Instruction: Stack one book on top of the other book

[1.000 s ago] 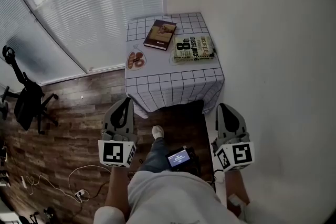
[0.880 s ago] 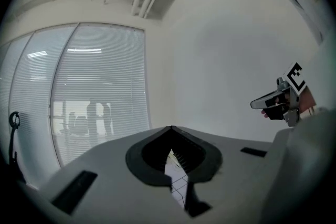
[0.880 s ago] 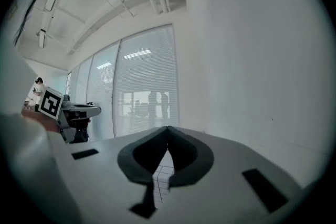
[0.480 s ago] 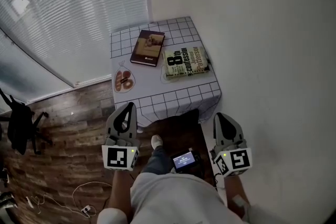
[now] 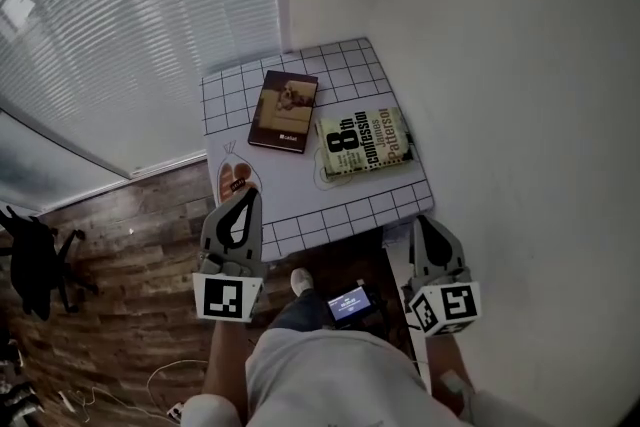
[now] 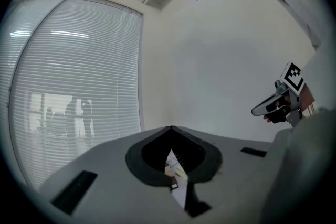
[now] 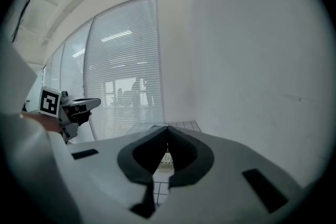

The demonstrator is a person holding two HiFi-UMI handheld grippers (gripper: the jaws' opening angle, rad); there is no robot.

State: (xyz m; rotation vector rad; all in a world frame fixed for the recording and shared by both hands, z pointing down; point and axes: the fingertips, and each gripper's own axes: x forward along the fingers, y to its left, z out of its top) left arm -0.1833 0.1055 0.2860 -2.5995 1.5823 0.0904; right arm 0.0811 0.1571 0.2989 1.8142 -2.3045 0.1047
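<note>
Two books lie side by side on a small table (image 5: pixel 350 205) with a white checked cloth. The brown book (image 5: pixel 283 97) is at the left, the pale green one (image 5: pixel 364 141) at the right with big dark print. My left gripper (image 5: pixel 243 196) hangs shut and empty over the table's near left corner. My right gripper (image 5: pixel 425 225) is shut and empty just off the near right corner. Both are short of the books. In the right gripper view the cloth (image 7: pixel 178 126) shows past the closed jaws.
A small plate with brownish food (image 5: pixel 235 180) sits at the table's left edge, close under my left gripper. A white wall runs along the right, window blinds (image 5: pixel 130 35) behind the table. A black office chair (image 5: pixel 35 260) stands on the wood floor at far left.
I have walked toward the table; it now lies closer under me. Both grippers moved forward with me and stayed shut. The books have not moved.
</note>
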